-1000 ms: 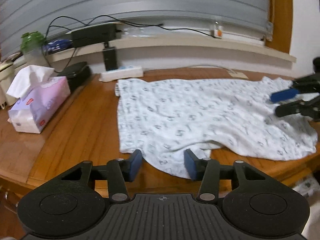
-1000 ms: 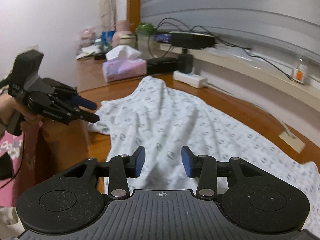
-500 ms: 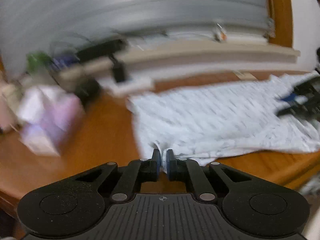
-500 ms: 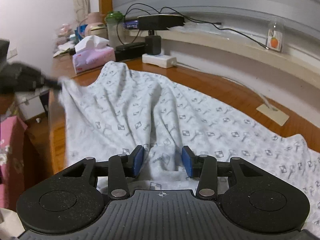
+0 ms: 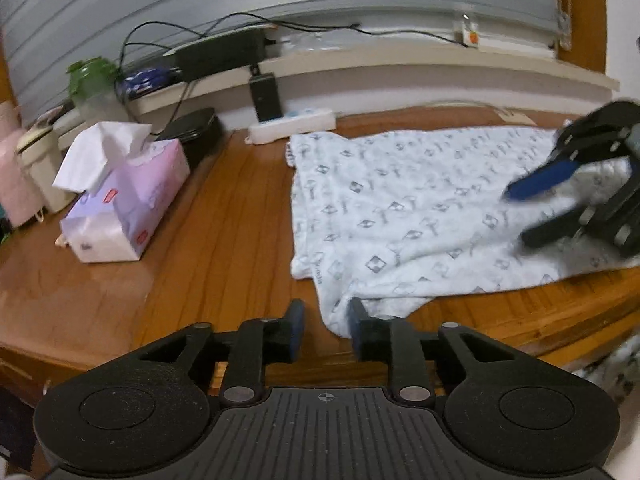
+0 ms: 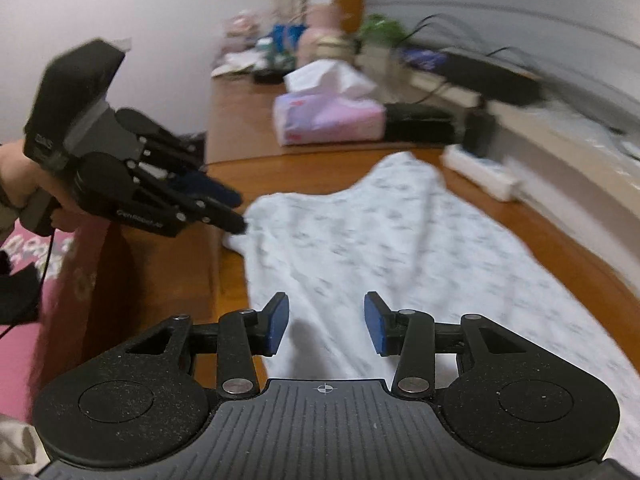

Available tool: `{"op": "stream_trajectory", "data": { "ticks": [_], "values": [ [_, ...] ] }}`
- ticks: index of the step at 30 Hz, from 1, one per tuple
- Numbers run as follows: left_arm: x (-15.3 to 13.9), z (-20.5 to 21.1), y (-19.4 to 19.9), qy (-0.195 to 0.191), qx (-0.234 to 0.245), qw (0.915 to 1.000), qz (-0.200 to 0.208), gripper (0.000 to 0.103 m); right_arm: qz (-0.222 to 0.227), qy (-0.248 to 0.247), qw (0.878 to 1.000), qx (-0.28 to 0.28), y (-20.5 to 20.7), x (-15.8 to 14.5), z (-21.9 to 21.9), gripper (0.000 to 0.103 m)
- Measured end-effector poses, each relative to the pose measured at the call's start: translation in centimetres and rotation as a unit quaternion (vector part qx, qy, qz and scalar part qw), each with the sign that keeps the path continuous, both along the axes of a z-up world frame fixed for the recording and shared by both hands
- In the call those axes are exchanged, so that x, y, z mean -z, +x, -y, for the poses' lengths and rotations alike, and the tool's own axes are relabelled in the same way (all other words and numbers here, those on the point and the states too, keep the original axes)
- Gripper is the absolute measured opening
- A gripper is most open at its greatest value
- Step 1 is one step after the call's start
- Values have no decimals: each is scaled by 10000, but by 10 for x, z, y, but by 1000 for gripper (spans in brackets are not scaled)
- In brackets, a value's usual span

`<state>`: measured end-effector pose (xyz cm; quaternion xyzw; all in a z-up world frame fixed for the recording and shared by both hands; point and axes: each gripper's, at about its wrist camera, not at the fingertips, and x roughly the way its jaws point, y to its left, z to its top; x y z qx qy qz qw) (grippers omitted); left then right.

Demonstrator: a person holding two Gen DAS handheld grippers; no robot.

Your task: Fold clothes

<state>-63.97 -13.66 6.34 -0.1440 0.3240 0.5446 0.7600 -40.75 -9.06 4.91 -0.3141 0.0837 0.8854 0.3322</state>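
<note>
A white garment (image 5: 400,208) with a grey print lies spread on the wooden table (image 5: 220,240). Its near corner hangs loosely between the blue pads of my left gripper (image 5: 325,326), whose jaws are opening. The cloth brushes the right pad, but the pads do not pinch it. In the right wrist view the left gripper (image 6: 236,212) sits at the garment's (image 6: 380,248) left corner, held by a hand (image 6: 16,176). My right gripper (image 6: 326,326) hovers open just above the cloth with nothing between its pads. It shows blurred over the garment's right part in the left wrist view (image 5: 520,216).
A pink tissue box (image 5: 124,208) stands left of the garment, with a black case (image 5: 192,128) and a green-lidded bottle (image 5: 92,88) behind it. A white power strip (image 5: 292,124) lies along the back wall under a ledge with cables. The table's front edge (image 5: 520,328) runs close below the garment.
The left gripper shut on the garment's near corner half a second ago and has since parted again. The right gripper has moved further over the cloth, towards the left gripper.
</note>
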Motion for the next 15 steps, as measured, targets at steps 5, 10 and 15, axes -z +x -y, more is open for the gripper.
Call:
{"op": "stream_trajectory", "data": {
  "ticks": [5,10,15],
  "values": [
    [-2,2,-4,38,-43,9999,127,36,280,95,9994,-166,-27,5,-8,46],
    [-6,10,-3,143,-51,9993,337,36,357,16,9993,-110,-29,11,-18,42],
    [-16,34,11,267,177,9962,810,36,-41,-20,9999,158,-14,-3,-28,6]
  ]
}}
